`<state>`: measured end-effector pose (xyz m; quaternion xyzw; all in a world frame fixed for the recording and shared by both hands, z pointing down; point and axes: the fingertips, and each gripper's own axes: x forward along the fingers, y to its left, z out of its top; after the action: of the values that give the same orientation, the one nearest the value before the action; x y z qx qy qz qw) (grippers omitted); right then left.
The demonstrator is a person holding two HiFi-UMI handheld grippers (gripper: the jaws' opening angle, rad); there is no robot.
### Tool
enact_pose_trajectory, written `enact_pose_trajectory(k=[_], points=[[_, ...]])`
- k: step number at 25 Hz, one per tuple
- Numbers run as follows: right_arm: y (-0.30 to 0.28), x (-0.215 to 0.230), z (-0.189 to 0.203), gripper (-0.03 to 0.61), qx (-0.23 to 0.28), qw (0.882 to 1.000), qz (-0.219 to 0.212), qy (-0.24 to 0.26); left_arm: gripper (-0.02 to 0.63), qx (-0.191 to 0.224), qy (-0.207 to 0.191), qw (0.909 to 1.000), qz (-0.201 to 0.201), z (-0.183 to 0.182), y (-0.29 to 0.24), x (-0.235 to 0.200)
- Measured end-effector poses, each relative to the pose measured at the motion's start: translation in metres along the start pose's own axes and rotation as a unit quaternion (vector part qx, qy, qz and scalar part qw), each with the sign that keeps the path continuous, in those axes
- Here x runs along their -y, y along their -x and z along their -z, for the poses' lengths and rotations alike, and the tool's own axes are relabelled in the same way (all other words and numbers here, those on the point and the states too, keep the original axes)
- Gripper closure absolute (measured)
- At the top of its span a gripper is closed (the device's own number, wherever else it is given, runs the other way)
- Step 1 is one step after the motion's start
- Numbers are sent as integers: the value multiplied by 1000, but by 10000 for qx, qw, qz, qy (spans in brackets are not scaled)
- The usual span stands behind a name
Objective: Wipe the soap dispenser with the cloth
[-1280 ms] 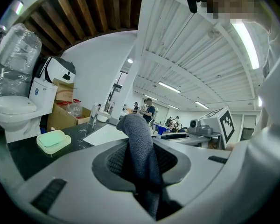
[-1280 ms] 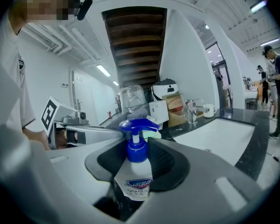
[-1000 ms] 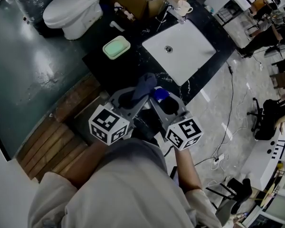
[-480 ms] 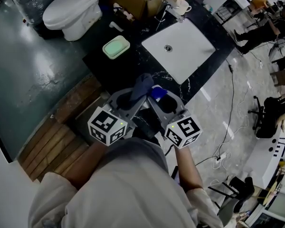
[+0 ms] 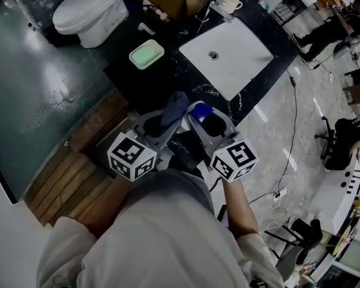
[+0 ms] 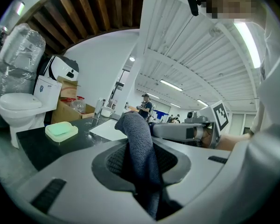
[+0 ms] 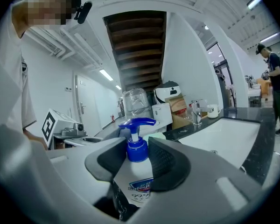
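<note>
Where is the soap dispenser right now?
Head view, centre: the soap dispenser sits clamped in the right gripper, beside the cloth held by the left gripper.

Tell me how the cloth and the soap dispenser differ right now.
The cloth is dark, soft and folds over at its top; the soap dispenser is a rigid white bottle with a blue pump, standing upright. The cloth is clamped in the left tool, the soap dispenser in the right tool. Both are gripped, side by side.
</note>
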<state>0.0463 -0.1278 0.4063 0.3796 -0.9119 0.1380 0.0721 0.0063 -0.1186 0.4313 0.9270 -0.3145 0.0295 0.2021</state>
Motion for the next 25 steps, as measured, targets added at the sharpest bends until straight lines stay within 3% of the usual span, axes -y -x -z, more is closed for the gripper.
enact_pose_trajectory(k=[11,25], points=[[1,3,1,442,17,10000,-9,-54,523,-453,179,9988,-28,30,-6,-9],[0,2,-2,442,-8,10000,8,-71,523,-635,470,9969,-19,44,-13,-21]])
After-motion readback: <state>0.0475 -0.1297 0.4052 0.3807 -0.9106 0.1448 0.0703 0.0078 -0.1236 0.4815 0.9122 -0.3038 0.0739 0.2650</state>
